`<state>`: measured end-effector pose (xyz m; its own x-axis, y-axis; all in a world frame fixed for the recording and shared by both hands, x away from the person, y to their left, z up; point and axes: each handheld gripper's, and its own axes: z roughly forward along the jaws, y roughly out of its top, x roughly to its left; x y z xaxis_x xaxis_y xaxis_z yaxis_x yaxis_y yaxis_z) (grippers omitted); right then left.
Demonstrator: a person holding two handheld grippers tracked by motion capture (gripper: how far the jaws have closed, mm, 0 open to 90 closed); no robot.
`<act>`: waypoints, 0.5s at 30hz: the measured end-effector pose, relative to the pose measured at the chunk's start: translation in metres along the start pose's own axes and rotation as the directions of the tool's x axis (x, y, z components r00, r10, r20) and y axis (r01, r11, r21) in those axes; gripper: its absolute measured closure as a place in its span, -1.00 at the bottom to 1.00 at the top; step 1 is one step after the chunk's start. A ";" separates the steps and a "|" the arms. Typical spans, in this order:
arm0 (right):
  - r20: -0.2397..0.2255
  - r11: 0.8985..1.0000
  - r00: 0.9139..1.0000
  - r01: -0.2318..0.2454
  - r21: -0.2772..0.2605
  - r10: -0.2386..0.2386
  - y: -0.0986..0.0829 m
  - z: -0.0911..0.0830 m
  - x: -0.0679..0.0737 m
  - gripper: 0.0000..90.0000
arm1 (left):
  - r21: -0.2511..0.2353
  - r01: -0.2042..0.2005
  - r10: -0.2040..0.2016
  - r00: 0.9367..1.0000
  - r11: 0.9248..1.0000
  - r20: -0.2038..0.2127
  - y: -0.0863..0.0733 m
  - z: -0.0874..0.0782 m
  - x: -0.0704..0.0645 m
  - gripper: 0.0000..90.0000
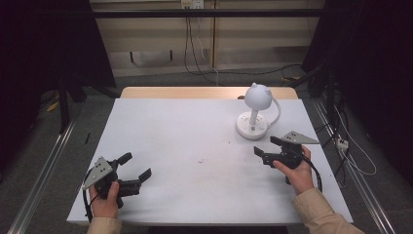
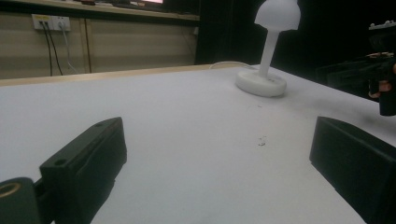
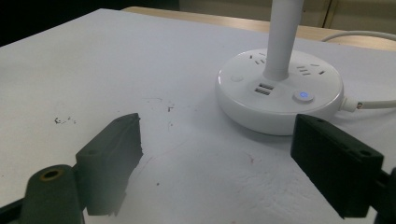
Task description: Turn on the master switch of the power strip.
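Note:
A white desk lamp point(image 1: 255, 109) with a round head and a round base stands on the white table point(image 1: 195, 161) at the far right. Its base point(image 3: 279, 91) carries sockets, USB ports and a lit blue button point(image 3: 303, 95). My right gripper point(image 1: 268, 147) is open, held by a hand just in front of the lamp base, with nothing between its jaws. My left gripper point(image 1: 135, 165) is open near the table's front left corner, empty, pointing across the table toward the lamp point(image 2: 268, 51).
A white cable point(image 3: 369, 103) runs from the lamp base toward the table's back right edge. Small dark specks point(image 3: 63, 120) mark the table middle. Black curtains stand at both sides, and cables point(image 1: 197, 44) hang from a wall socket behind the table.

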<state>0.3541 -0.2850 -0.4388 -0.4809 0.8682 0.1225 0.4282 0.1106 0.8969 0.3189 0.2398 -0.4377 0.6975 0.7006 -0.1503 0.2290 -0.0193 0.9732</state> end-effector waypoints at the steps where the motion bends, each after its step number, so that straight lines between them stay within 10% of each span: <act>1: -0.003 1.000 1.000 0.002 0.000 -0.002 -0.001 -0.001 0.001 -0.64 | 0.000 0.000 0.000 1.000 1.000 0.000 0.000 0.000 0.000 -0.92; 15: -0.025 1.000 1.000 -0.001 -0.011 0.001 -0.009 -0.014 0.007 -0.65 | 0.004 0.000 0.000 1.000 1.000 0.000 0.000 0.000 -0.003 -0.92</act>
<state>0.3364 -0.2870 -0.4406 -0.5000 0.8557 0.1337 0.4201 0.1045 0.9015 0.3173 0.2377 -0.4374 0.6974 0.7009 -0.1497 0.2312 -0.0222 0.9727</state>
